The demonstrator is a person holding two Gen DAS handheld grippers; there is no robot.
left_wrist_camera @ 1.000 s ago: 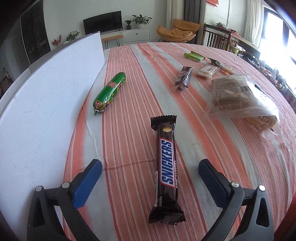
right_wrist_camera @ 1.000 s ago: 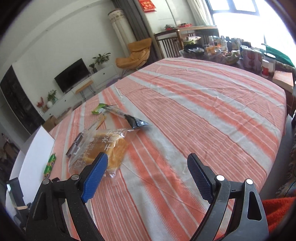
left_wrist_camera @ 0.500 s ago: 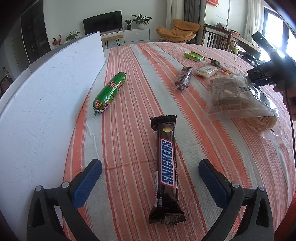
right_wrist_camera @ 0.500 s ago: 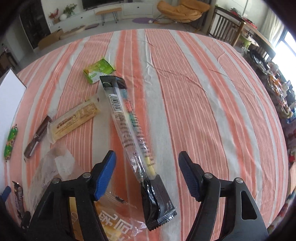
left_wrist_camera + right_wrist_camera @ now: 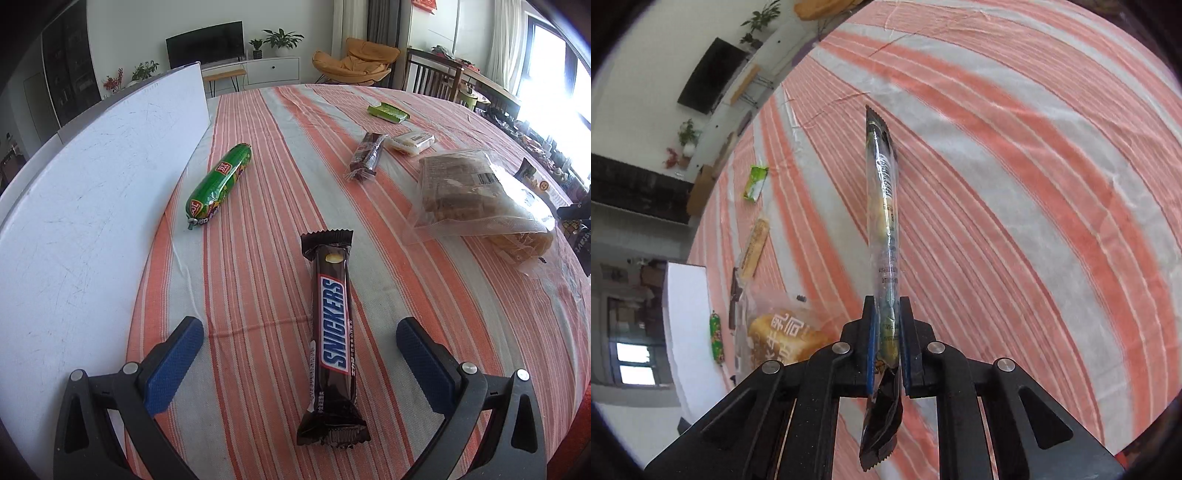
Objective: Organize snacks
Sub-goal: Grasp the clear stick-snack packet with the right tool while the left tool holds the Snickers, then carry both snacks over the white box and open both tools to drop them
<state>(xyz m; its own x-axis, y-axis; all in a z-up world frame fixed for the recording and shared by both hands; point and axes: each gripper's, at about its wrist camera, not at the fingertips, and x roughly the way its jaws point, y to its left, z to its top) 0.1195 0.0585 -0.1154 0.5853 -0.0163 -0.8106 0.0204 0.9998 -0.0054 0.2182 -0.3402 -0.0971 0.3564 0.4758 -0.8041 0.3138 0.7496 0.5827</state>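
Striped tablecloth [image 5: 1015, 155], one snack newly gripped.
We now pinch the long clear stick packet [image 5: 884, 206] in our right gripper [image 5: 885, 343] — left gripper [image 5: 299, 354] gapes wide around the untouched Snickers bar [image 5: 332, 332].

Striped tablecloth [image 5: 424, 302], white board [image 5: 92, 192], television [image 5: 205, 43], orange armchair [image 5: 354, 62], potted plants [image 5: 282, 38].

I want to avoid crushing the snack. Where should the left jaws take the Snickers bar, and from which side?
Grip the Snickers bar across its middle, coming from above. It lies flat on the striped tablecloth, lengthwise between the open jaws of the left gripper, so they would close on its long sides, probably clear of the crimped ends.
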